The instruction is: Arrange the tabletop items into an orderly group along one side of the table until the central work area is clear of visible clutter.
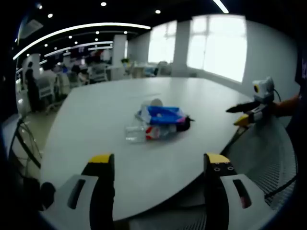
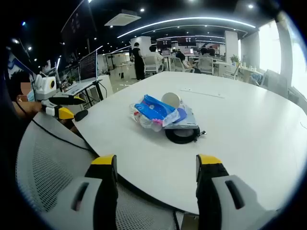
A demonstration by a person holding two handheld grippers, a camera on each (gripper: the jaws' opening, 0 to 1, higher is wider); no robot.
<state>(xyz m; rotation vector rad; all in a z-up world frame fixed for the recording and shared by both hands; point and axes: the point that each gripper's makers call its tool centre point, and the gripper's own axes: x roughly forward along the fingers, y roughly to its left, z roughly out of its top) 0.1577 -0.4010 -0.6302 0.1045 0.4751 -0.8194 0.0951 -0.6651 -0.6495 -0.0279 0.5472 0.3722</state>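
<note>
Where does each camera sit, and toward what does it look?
Left gripper view: rides the left gripper, facing across the table at the pile; the right gripper enters from the right.
Right gripper view: rides the right gripper, facing the pile from the other side; the left gripper enters from the left.
Shared: table, pile, both grippers.

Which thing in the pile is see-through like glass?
The clear cup at the pile's near edge in the left gripper view; the white cup behind isn't.
</note>
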